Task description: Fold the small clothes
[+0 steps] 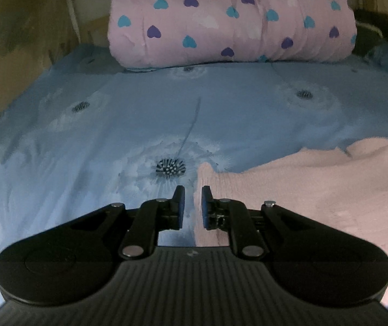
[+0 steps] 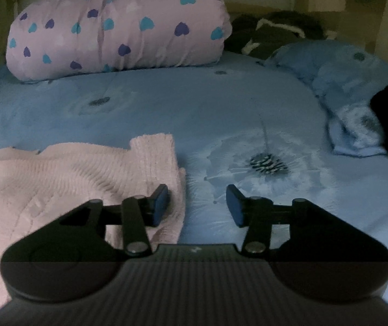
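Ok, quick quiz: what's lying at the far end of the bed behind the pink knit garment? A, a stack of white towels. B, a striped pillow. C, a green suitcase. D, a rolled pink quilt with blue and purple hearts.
D: a rolled pink quilt printed with blue and purple hearts lies across the far end of the blue bedspread, beyond the pink knit garment.

L gripper (image 1: 193, 206) jaws nearly closed – R gripper (image 2: 197, 205) jaws wide apart, both low
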`<state>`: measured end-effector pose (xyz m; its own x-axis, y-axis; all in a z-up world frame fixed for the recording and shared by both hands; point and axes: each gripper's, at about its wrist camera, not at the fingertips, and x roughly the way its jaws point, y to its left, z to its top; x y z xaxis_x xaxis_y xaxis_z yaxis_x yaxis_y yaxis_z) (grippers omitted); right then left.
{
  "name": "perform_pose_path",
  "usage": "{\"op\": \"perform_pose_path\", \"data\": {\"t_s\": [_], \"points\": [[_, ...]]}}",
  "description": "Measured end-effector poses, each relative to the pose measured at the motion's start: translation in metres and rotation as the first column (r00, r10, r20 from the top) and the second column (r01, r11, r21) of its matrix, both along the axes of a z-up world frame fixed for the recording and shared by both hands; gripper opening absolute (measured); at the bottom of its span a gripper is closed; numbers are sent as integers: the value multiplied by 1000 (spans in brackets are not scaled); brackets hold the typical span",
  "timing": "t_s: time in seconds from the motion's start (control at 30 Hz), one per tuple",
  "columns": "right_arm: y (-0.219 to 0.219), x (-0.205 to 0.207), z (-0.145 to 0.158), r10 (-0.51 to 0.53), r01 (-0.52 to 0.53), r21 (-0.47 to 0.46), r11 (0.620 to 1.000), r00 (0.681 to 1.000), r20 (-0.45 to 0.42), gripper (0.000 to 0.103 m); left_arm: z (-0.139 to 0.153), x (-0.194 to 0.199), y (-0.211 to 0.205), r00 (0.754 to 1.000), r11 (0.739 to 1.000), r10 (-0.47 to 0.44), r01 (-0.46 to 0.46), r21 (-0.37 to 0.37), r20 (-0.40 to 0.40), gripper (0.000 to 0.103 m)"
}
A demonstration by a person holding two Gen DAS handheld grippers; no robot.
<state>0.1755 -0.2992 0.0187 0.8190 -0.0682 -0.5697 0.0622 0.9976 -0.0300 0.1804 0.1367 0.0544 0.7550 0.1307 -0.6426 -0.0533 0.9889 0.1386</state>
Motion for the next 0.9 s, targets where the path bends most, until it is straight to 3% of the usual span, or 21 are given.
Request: {"op": "perform_pose_path", "data": {"t_s": [0.2,0.4,0.47,0.77,0.9], "points": [[22,-7,23,35,-32,-56,998,999,39,49,15,-40,-10,999,997,39,-38,-63,10,24],[63,-11,43,138,-135,-45,990,988,72,49,16,-70,-22,998,981,56,-58,-185,-17,28],[77,-6,45,196,-195,-15,981,979,59,49,11,-75,-26,999,980,48,-50,-194,-17,29],[141,49,14,337,-322,165,932,938,-76,49,-18,-71,-22,995,977,46,-63,-202,-87,31],[174,64,-1,407,-396,107,912,906,-117,49,-21,-69,-21,995,975,45,-64,-212,-93,35]]}}
